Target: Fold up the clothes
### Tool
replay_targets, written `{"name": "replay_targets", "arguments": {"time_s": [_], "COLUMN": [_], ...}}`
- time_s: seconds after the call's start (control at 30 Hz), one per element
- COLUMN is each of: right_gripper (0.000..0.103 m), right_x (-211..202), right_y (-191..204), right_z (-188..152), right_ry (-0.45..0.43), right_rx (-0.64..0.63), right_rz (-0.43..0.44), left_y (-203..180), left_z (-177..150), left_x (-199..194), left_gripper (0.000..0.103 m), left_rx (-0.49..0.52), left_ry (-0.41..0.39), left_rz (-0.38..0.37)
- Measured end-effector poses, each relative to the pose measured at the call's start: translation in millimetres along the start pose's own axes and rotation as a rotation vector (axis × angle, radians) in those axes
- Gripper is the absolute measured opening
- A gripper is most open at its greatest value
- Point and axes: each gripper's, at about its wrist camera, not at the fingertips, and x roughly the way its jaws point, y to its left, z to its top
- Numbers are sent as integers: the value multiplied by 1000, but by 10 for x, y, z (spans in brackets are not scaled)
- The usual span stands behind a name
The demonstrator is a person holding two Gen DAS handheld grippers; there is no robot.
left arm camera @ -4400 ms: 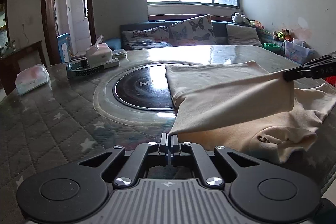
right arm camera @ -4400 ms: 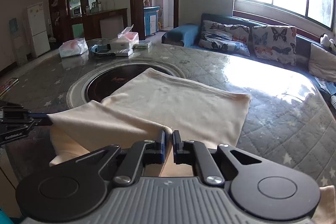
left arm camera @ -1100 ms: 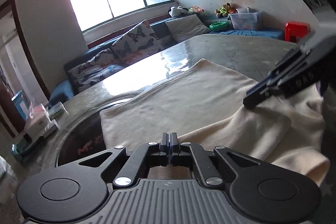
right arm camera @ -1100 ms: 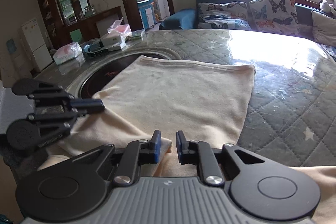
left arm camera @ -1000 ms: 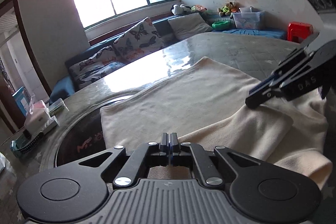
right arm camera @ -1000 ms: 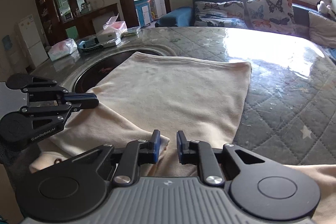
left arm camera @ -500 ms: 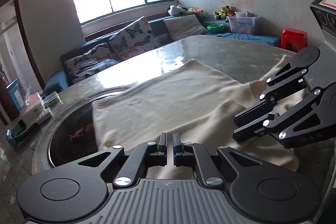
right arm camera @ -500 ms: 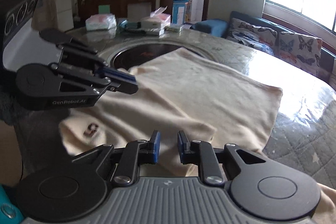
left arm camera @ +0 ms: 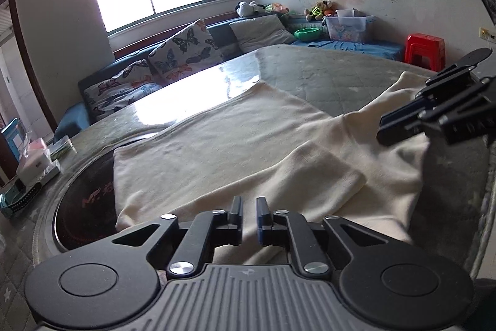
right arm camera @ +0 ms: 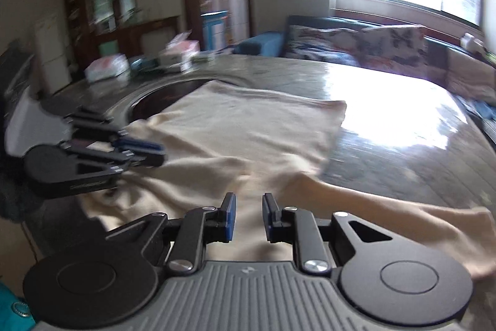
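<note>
Both grippers let go | left gripper (left arm camera: pixel 248 208) fingers spreading; right gripper (right arm camera: pixel 249 205) fingers apart | shirt (left arm camera: pixel 217 145) dropped

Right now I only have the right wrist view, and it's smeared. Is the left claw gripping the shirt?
Observer: No. In the left wrist view the left claw has its jaws opening, with no fabric pinched between them. The cream shirt lies on the table beneath it.
Operator: Is the folded-over flap lying flat?
Observer: Yes. The flap lies flat on the body of the shirt, with its corner neat.
Operator: Where is my right claw from that side?
Observer: The right claw hangs over the right part of the shirt, beyond the flap. I cannot tell whether it touches the cloth.
</note>
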Motion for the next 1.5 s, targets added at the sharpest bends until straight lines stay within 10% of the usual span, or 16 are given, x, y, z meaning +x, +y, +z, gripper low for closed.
{"name": "replay_targets", "arguments": {"time_s": [0.4, 0.67, 0.97, 1.5], "right_gripper": [33, 39, 10, 8], "right_x": [-398, -418, -392, -716], "right_y": [-1376, -1674, -1540, -813], "right_z": [-405, -574, -516, 480], "right_ry": [-49, -80, -71, -218], "right_rx": [396, 521, 496, 314], "right_rz": [-425, -487, -463, -86], "left_y": [-312, -313, -266, 184], "left_z": [153, 152, 126, -96], "left_x": [14, -6, -113, -439], "left_gripper": [49, 70, 102, 103], "left_rx": [-22, -68, -108, -214], "left_ry": [-9, 15, -8, -40], "left_rz": [-27, -9, 24, 116]}}
